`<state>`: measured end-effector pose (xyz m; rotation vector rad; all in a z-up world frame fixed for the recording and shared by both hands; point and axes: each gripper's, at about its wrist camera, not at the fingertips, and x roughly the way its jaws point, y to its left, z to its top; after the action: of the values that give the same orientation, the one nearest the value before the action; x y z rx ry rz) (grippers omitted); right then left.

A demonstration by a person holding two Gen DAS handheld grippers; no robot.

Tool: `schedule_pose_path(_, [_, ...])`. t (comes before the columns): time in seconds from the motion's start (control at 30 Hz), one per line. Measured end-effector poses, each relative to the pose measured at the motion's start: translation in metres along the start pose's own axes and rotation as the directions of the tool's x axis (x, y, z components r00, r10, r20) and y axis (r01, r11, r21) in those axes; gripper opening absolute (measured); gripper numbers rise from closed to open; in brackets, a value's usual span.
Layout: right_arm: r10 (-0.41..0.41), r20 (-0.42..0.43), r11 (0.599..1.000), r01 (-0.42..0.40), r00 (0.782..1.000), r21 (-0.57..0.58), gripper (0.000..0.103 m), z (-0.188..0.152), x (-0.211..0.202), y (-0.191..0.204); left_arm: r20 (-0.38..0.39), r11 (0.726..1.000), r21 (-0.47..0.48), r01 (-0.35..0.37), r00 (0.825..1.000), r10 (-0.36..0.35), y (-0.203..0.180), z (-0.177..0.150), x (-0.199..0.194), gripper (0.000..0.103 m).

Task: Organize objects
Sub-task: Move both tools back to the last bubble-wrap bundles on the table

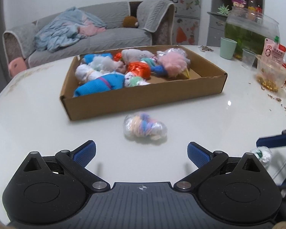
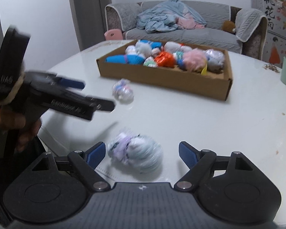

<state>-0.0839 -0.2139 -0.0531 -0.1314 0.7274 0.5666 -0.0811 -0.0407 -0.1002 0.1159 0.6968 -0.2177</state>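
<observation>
Cardboard box [image 1: 143,103] of wrapped yarn bundles on a white table [image 1: 38,114], two more bundles loose in front of it.

Left hand-held gripper [image 1: 141,152] is wide open and empty, pointing at the pastel bundle [image 1: 145,128] that lies just before the box's near wall. Right hand-held gripper [image 2: 142,153] is also open, its blue pads either side of the pale bundle [image 2: 137,155] on the table without pressing it; the left pad is close, the right one apart. A green cup [image 1: 227,47] stands beyond the box.
</observation>
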Motion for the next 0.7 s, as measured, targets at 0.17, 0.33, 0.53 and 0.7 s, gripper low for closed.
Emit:
schedule_pose_path(0.17, [-0.02,-0.003,0.999,0.02,1.0,-0.034,0.075,-0.007,0.007,0.007,0.002,1.0,0.016,0.015,1.0,-0.015,0.001,0.006,0.017,0.103])
schedule_pose_path(0.33, [-0.032,0.009,0.999,0.032,0.999,-0.035,0.075,-0.011,0.008,0.008,-0.007,0.999,0.04,0.012,1.0,-0.012,0.0,0.006,0.031,0.103])
schedule_pose_path(0.53, [-0.049,0.023,0.998,0.049,0.999,-0.03,0.075,-0.011,0.009,0.009,-0.004,0.999,0.035,0.01,1.0,-0.01,-0.001,0.008,0.041,0.103])
schedule_pose_path(0.7, [-0.074,0.027,0.997,0.074,0.997,-0.01,0.076,-0.011,0.01,0.01,0.0,0.999,0.029,0.021,1.0,-0.021,-0.002,0.011,0.045,0.103])
